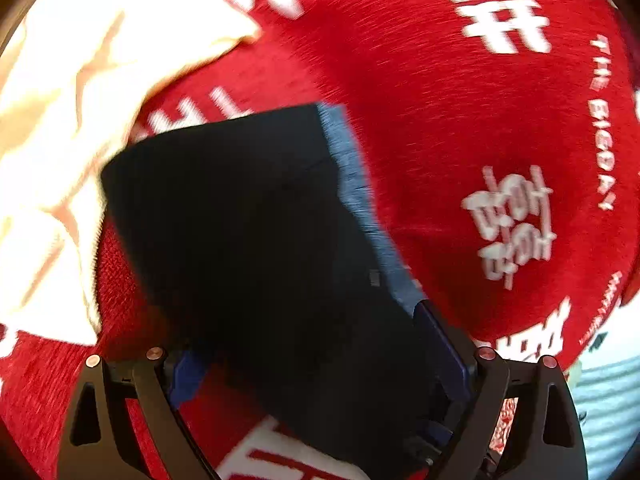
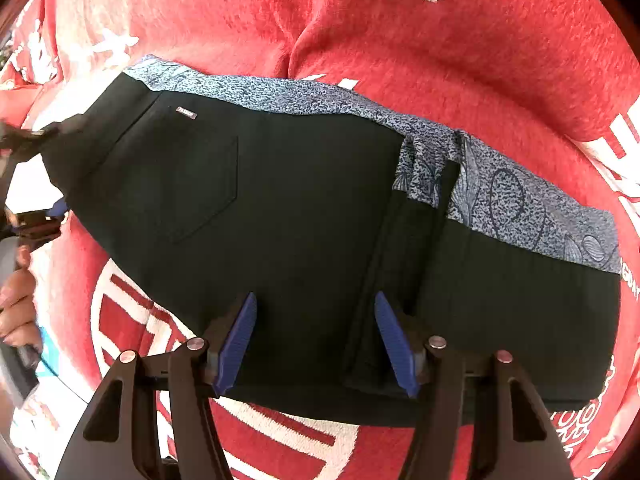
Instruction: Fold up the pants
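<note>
Pointing down at black pants (image 2: pixel 280 220) on red blanket (image 2: pixel 440 60), right gripper (image 2: pixel 318 340) apart; left gripper (image 1: pixel 304 336) wide, grip unclear.

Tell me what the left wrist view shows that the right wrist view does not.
Only the left wrist view: a cream cloth bunched at the upper left, and the left gripper with its fingers wide on either side of the pants.

Only the right wrist view: the back pocket, its small metal tag, a hand at the left edge, and the right gripper with its blue fingers apart above the fabric.

Both: the dark pants with a blue patterned lining, lying on a red blanket with white lettering.
</note>
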`<state>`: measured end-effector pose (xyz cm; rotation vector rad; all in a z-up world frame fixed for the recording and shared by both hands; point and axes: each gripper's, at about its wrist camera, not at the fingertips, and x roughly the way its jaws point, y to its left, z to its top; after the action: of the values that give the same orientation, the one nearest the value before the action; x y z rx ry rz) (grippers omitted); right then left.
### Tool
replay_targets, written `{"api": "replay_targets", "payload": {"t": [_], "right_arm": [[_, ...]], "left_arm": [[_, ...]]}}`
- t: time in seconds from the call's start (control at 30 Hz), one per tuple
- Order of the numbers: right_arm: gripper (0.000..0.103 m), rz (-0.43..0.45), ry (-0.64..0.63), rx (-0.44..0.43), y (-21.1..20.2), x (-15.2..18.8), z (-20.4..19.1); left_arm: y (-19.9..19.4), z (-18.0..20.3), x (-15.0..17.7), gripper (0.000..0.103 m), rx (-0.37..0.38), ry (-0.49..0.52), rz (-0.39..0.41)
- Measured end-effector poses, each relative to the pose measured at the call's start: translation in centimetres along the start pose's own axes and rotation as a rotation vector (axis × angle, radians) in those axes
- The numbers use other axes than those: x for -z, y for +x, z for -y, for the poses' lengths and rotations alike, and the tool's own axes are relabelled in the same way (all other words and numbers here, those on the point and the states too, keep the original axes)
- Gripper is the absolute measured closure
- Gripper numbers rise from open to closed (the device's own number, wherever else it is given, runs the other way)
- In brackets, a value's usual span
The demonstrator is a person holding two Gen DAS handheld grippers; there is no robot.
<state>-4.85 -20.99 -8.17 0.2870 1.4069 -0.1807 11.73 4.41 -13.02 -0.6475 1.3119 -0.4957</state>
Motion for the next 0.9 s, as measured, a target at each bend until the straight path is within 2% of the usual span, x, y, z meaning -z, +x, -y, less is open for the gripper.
{"api": "replay_targets", "payload": {"t": [0.07,0.17,0.2,0.23,0.27,0.3,0.33,0.4,0.53,0.63,0.67,0.77,0.8,0.9], "right_arm": [[0.037,0.001,-0.003,0.004,0.0,0.0,-0.1],[0.037,0.005,-0.003,0.006,0.0,0.0,-0.1],[0.037,0.004,-0.002,0.006,-0.1,0.0,-0.1],[0.037,0.002,0.003,0.004,-0.2,-0.1,-0.1],[0.037,0.001,0.011,-0.001,-0.4,-0.3,0.0],[0.037,0.0,0.021,-0.009,-0.6,-0.5,0.1],[0.037,0.0,0.035,-0.02,-1.0,-0.7,0.3],[0.037,0.012,0.064,-0.039,-1.9,-1.3,0.9],[0.037,0.011,0.094,-0.101,-3.7,-3.4,1.2],[0.035,-0.008,0.077,-0.172,-5.0,-6.4,0.5],[0.031,-0.017,0.06,-0.194,-5.3,-7.6,0.0],[0.025,-0.044,-0.001,-0.276,-6.3,-11.8,-2.5],[0.022,-0.062,-0.035,-0.307,-6.4,-13.6,-4.0],[0.022,-0.146,-0.127,-0.347,-6.0,-17.2,-8.1]], "left_arm": [[0.3,0.5,-0.4,0.007,-0.008,-0.009,0.02],[0.6,1.5,-0.4,0.007,-0.095,-0.002,0.031],[0.7,2.2,-0.3,0.015,-0.152,0.021,0.037],[0.8,2.7,-0.1,0.032,-0.208,0.045,0.044],[1.1,3.4,0.0,0.043,-0.27,0.076,0.047],[1.4,3.9,0.2,0.063,-0.345,0.121,0.045],[1.4,4.2,0.3,0.068,-0.374,0.154,0.041],[1.3,5.4,0.8,0.07,-0.413,0.231,0.051],[1.0,9.4,3.3,0.071,-0.538,0.507,0.111],[1.4,11.7,5.7,0.072,-0.589,0.687,0.144],[1.6,12.3,6.3,0.072,-0.6,0.736,0.152],[2.0,13.2,7.1,0.072,-0.622,0.819,0.163],[2.1,13.6,7.0,0.072,-0.622,0.824,0.164],[2.2,13.6,6.7,0.071,-0.621,0.824,0.162]]}}
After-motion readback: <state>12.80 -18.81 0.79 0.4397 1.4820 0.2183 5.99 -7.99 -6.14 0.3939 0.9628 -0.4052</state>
